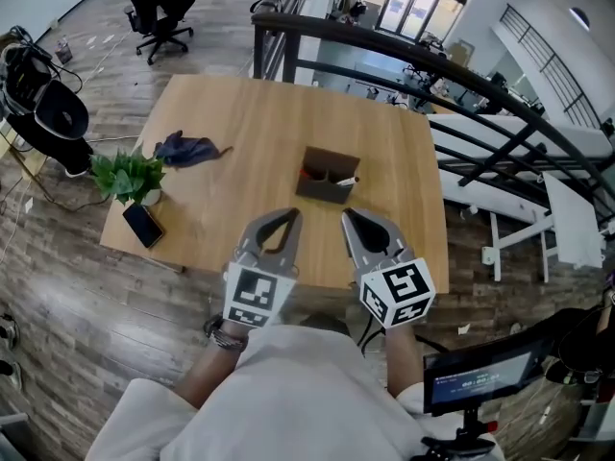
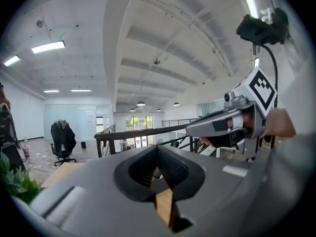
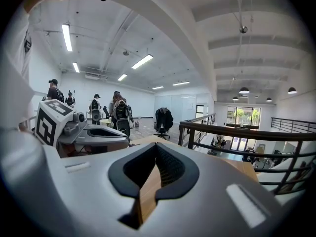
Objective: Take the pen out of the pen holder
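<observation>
Fingers (image 2: 136, 172) of left gripper (image 1: 291, 216): pressed together at the tips, nothing held. Black pads meeting at the far end, only a sliver of wood visible through the slot behind them. Fingers (image 3: 132, 172) of right gripper (image 1: 349, 215): likewise closed tip to tip, empty, with the same strip of wood through the slot.

Both grippers side by side at near edge of tabletop (image 1: 240, 123), marker cubes toward the body. Small gap between the two, no contact.

Straight ahead of the fingers, slightly nearer the right pair and clear of both: pen holder (image 1: 325, 188), a brown box, upright. Inside it, one pen (image 1: 344, 180) leaning toward the right end, light tip poking above the rim. Something reddish at the holder's left end, too small to identify.

Ahead-left of left fingers: dark blue cloth (image 1: 187, 149), crumpled. Further left, at the tabletop edge: small potted plant (image 1: 128, 176), with black phone (image 1: 142, 225) lying flat just on its near side. All well apart from the fingers.

Beyond the far side of the tabletop: dark railing (image 1: 404, 56). Far ahead-left, on the wood floor: office chair (image 1: 159, 8). Behind and right of right fingers, off the tabletop: small screen (image 1: 479, 377) on a stand. Behind left gripper: watch (image 1: 223, 334) on the wrist.

Left of right fingers in right gripper view: left gripper alongside, several people (image 3: 106, 110) standing far off past it.
</observation>
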A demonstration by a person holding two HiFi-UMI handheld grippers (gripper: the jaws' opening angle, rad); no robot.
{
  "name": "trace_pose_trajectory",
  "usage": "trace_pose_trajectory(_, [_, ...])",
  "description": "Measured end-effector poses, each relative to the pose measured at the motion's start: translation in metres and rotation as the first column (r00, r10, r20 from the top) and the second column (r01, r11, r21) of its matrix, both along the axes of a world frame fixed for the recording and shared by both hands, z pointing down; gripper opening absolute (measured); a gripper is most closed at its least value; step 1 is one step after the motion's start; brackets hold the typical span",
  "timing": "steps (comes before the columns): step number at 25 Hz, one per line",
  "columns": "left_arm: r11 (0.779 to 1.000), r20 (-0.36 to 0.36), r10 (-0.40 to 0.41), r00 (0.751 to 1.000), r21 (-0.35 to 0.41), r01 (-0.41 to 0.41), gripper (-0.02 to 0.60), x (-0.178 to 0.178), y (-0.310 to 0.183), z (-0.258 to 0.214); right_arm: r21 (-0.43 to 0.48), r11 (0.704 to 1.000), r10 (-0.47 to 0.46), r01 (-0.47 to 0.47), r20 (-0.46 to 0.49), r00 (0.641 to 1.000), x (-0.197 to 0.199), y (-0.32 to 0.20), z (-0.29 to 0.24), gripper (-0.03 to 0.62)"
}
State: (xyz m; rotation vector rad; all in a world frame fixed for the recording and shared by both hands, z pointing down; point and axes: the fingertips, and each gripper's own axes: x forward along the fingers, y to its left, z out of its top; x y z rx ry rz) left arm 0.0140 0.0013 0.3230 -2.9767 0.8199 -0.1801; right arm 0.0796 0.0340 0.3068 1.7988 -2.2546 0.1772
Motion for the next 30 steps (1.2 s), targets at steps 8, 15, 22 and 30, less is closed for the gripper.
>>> trace_pose_trajectory(8, [1.000,0.034,0.005,0.999,-0.020,-0.005,0.000,-0.001,-0.007,0.009,-0.026,0.999,0.027,-0.027,0.004,1.000,0.010,-0.006,0.010,0.003])
trace_pose_trajectory(15, [0.998,0.056,-0.028,0.998,-0.051,0.031,0.000,-0.002,-0.012,0.024,-0.057,0.998,-0.021,0.021,0.006,1.000,0.009,-0.022,0.021,0.011])
trace_pose_trajectory(22, [0.994,0.075,-0.086,0.993,-0.067,0.091,0.000,-0.006,-0.021,0.031,-0.081,0.994,-0.080,0.080,0.001,0.997,0.011,-0.047,0.032,0.015])
trace_pose_trajectory(30, [0.979,0.090,-0.156,0.984,-0.115,0.166,0.000,-0.010,-0.037,0.042,-0.148,0.976,-0.163,0.160,-0.007,0.987,0.009,-0.074,0.054,0.021])
